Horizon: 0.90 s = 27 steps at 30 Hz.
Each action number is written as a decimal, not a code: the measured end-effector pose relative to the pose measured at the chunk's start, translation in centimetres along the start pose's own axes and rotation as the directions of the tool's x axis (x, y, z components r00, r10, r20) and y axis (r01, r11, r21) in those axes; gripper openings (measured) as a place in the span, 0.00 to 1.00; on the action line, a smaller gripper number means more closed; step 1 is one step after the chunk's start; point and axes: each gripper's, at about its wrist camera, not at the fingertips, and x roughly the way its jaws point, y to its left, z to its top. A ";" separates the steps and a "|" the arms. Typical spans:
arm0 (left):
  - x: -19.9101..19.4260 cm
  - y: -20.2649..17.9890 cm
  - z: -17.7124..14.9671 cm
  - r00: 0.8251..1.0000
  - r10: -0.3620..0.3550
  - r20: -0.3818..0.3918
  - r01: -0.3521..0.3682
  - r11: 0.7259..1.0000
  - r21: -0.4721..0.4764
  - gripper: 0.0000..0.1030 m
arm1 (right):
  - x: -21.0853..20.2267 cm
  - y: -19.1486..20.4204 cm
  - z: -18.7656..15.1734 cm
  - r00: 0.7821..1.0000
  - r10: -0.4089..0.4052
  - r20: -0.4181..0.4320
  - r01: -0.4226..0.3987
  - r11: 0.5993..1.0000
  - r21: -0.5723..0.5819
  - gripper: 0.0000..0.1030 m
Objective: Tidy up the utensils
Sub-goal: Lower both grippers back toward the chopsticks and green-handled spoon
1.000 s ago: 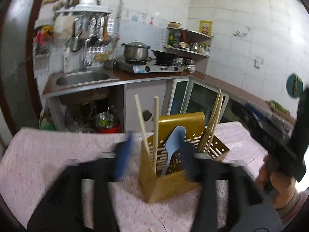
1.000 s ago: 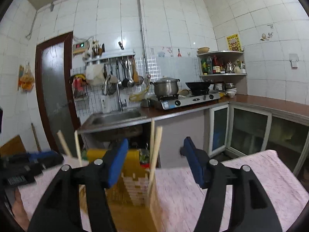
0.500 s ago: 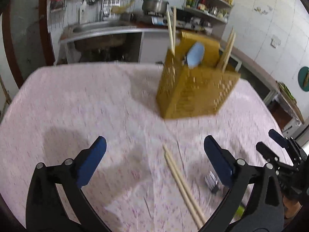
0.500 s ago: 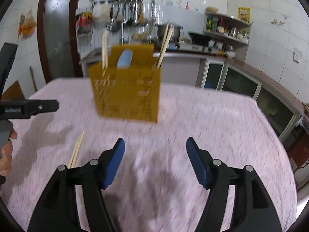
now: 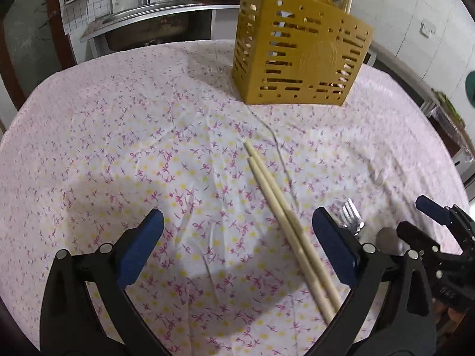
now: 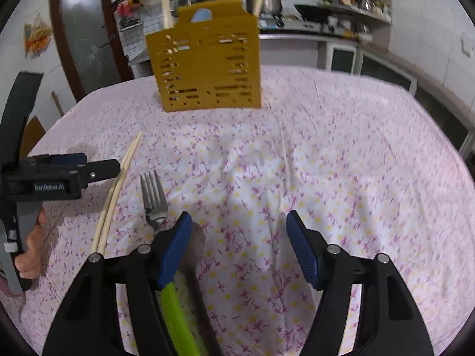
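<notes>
A yellow slotted utensil holder [image 5: 299, 50] stands at the far side of the table; it also shows in the right wrist view [image 6: 207, 65], holding chopsticks and a blue spoon. A pair of wooden chopsticks [image 5: 291, 225] lies on the cloth between my left gripper's open fingers, near the right one. My left gripper [image 5: 237, 255] is open and empty. A fork [image 6: 153, 200] with a green handle and a metal spoon [image 6: 196, 243] lie beside my right gripper's left finger. My right gripper [image 6: 237, 249] is open and empty.
The table carries a pink floral cloth [image 5: 133, 136]. Behind it run a sink counter [image 5: 154, 14], a stove with a pot [image 6: 270, 0] and shelves. The chopsticks also show in the right wrist view [image 6: 118, 190], next to my left gripper [image 6: 59, 175].
Both grippers pulled back from the holder and dropped low over the table. The chopsticks, fork and spoon on the cloth came into view close to the fingers.
</notes>
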 end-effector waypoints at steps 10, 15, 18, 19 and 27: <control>0.8 -0.2 0.2 1.000 -0.016 0.023 0.016 1.000 0.017 0.71 | 0.2 2.2 -0.2 0.999 0.039 -0.018 -0.040 0.997 -0.069 0.63; 1.5 -1.1 0.8 0.999 -0.036 0.016 0.035 0.999 0.031 0.54 | 0.4 2.6 -0.3 0.999 0.027 -0.035 -0.030 0.996 -0.085 0.62; 2.0 -1.6 1.3 0.999 -0.027 0.019 0.026 0.999 0.046 0.48 | 0.3 2.8 -0.4 0.999 0.025 -0.037 -0.029 0.996 -0.088 0.59; 2.1 -1.8 1.4 0.999 -0.026 0.022 0.025 0.998 0.061 0.46 | 0.2 2.9 -0.4 0.999 0.028 -0.037 -0.031 0.995 -0.091 0.50; 1.3 -1.8 1.1 0.993 -0.114 0.011 0.112 0.990 0.080 0.13 | -0.2 1.1 -0.3 0.999 0.020 -0.041 -0.021 0.999 -0.029 0.24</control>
